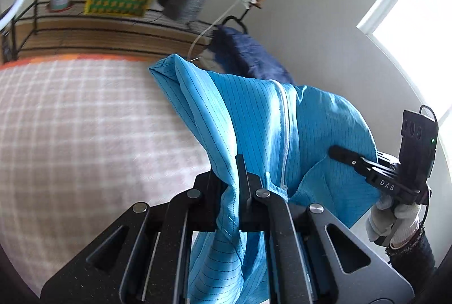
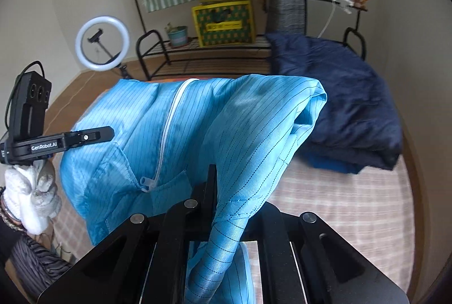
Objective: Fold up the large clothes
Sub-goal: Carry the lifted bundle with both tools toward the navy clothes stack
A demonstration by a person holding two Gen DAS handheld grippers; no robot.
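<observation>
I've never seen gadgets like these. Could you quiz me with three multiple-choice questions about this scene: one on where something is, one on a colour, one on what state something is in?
1. Where does the dark navy bedding lie?
A. on the checked bed cover
B. on the wire shelf
C. on the floor

2. What colour is the garment's zipper?
A. black
B. white
C. yellow

3. How is the light blue garment held?
A. lying flat, untouched
B. by one gripper only
C. pinched by both the left gripper and the right gripper

Answers: 1 A, it rests on the cover's far end. 2 B, a white strip crosses the blue cloth. 3 C, each wrist view shows cloth between closed fingers.
</observation>
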